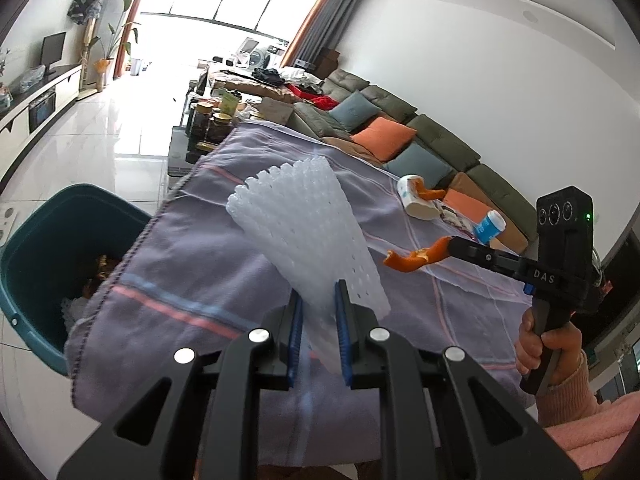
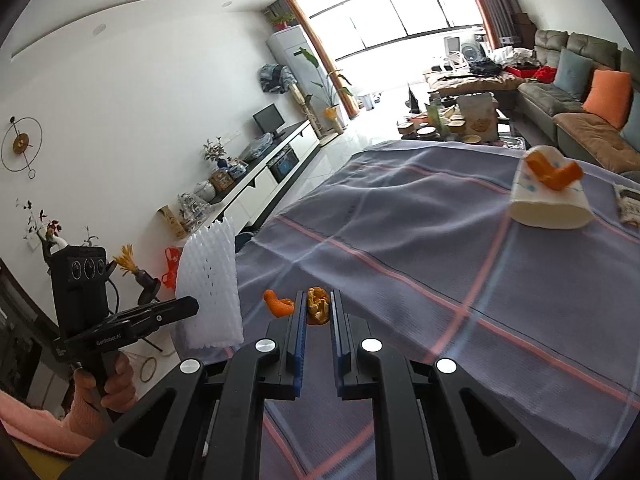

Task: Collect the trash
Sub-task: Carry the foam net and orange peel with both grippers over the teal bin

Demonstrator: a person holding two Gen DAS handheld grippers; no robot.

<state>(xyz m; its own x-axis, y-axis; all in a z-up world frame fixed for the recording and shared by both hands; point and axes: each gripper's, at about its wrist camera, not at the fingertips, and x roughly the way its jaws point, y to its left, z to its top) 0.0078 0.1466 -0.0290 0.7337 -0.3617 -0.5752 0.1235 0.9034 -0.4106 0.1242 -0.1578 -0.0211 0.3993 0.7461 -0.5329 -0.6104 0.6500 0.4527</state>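
My left gripper (image 1: 319,300) is shut on a white foam fruit net (image 1: 304,220), which fans out above the purple checked cloth (image 1: 192,264). To its left, below the table edge, stands a teal bin (image 1: 36,240) with scraps inside. My right gripper (image 2: 317,300) is shut on a piece of orange peel (image 2: 317,308) and hangs over the cloth. The left wrist view shows the right gripper (image 1: 450,242) on the right with that peel (image 1: 416,258) curling out of its tips. The right wrist view shows the left gripper (image 2: 192,306) with the net (image 2: 208,280).
A tipped paper cup (image 1: 416,200) with another orange peel (image 2: 554,172) on it lies further along the cloth. Beside it are a small blue-and-white bottle (image 1: 490,228) and a printed wrapper (image 2: 630,204). A sofa (image 1: 440,140) runs along the far side. Jars crowd a low table (image 1: 212,120) beyond.
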